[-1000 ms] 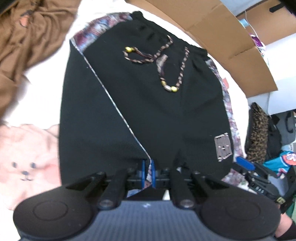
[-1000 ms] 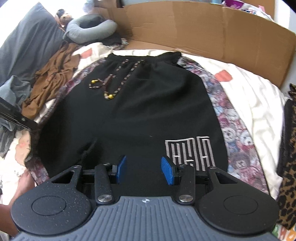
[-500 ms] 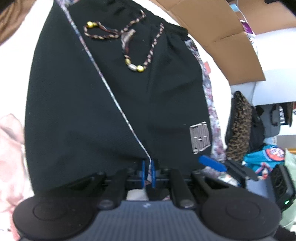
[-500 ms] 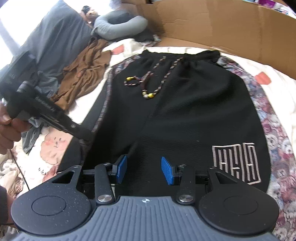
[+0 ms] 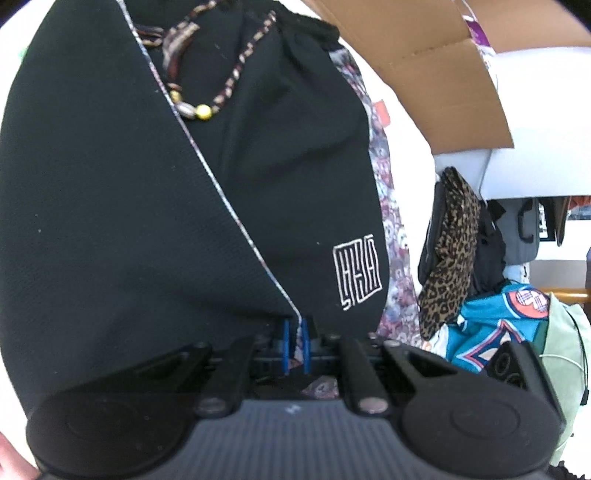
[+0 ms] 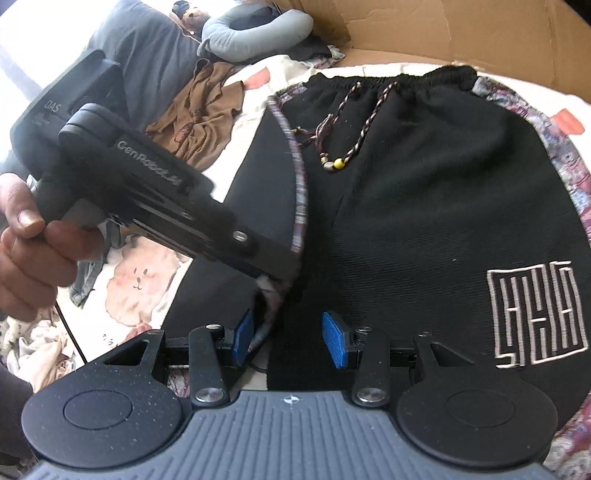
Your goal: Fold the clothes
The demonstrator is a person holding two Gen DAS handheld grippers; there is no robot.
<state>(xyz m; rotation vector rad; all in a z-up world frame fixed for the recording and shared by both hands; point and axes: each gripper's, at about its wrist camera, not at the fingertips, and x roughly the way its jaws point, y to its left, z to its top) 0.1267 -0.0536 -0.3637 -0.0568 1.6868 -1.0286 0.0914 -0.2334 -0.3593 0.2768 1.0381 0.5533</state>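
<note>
Two grippers work over our black shorts [image 6: 443, 206], which lie flat on the white bedding [image 6: 258, 79] with the waistband toward the cardboard box [image 6: 443, 33]. Our left gripper [image 5: 294, 345] has its blue fingers [image 5: 285, 347] nearly together, clamped on the patterned side trim [image 6: 297, 192] of one leg, and that leg lies folded across the shorts. Our right gripper [image 6: 291, 341] hovers at the hem with its fingers apart and nothing pinched between them. Just beside the fold rests the beaded drawstring [image 6: 334, 162]. Whether the box holds anything, we cannot tell. Beyond the shorts' left edge lies a brown garment [image 6: 207, 107].
</note>
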